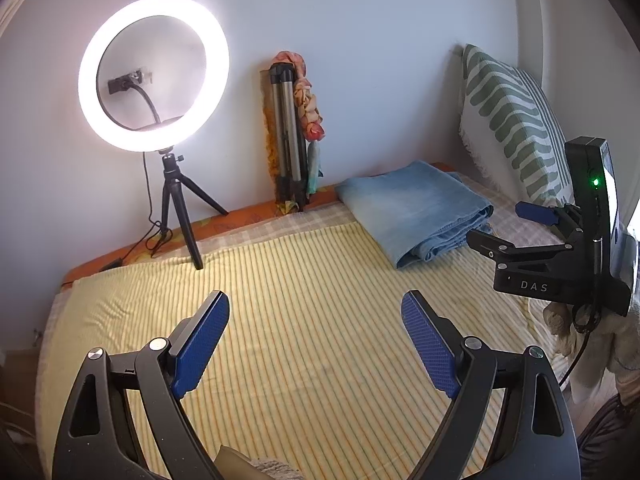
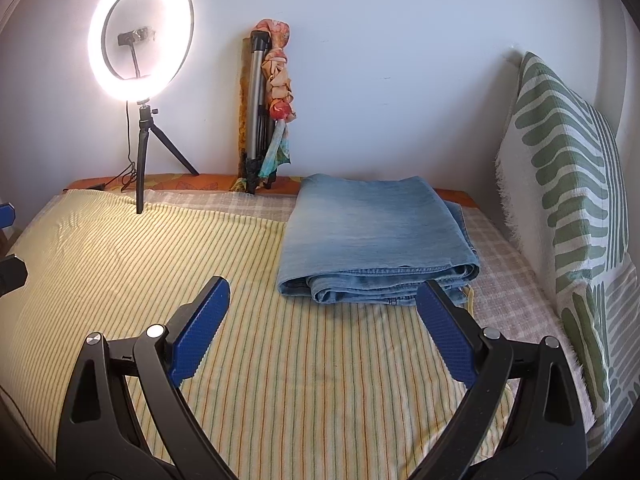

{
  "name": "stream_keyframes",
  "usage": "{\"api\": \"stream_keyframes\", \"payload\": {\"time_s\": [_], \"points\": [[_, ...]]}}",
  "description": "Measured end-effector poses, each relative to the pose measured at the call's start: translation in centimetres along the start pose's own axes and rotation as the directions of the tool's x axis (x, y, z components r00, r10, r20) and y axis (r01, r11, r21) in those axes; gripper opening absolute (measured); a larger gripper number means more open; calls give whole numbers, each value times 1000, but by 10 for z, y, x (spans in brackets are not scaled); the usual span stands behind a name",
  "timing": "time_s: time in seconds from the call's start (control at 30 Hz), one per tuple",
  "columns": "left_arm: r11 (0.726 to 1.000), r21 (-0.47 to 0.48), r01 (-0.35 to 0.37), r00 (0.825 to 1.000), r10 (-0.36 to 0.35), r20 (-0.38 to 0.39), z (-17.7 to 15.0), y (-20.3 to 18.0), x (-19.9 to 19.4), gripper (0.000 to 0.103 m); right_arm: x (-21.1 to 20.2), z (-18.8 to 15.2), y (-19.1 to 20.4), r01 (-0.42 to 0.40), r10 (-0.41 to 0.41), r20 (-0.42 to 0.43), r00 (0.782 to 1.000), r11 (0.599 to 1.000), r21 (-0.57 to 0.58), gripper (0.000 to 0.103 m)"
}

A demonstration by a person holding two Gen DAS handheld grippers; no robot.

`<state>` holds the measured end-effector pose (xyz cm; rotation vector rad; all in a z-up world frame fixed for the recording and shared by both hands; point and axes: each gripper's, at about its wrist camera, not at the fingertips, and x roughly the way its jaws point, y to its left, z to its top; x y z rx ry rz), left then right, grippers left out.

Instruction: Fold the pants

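Light blue jeans [image 2: 376,240] lie folded in a neat stack on the bed, toward the far right near the wall; the left wrist view has the jeans [image 1: 416,208] at its upper right. My left gripper [image 1: 316,308] hovers open over the yellow striped sheet [image 1: 300,280], well short of the jeans, nothing between its blue pads. My right gripper [image 2: 324,294] is open too, its right fingertip [image 2: 430,292] just in front of the stack's near edge, not touching cloth. In the left wrist view the right gripper [image 1: 504,220] shows from the side, beside the jeans.
A lit ring light [image 1: 154,72] on a small tripod [image 1: 180,208] stands at the bed's far left. A folded tripod with a scarf [image 1: 292,136] leans on the wall. A green-patterned pillow [image 2: 568,184] stands along the right side. A cable [image 1: 152,232] trails by the tripod.
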<state>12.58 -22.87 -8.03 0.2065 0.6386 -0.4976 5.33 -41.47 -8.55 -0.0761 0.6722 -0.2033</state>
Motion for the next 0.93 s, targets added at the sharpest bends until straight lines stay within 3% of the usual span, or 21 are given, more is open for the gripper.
{"api": "stream_keyframes", "payload": {"time_s": [0.93], "points": [[1000, 17, -13, 1000, 13, 21, -2, -1, -2, 88, 2, -1, 4, -10, 10, -12, 1000, 1000, -10, 96]]}}
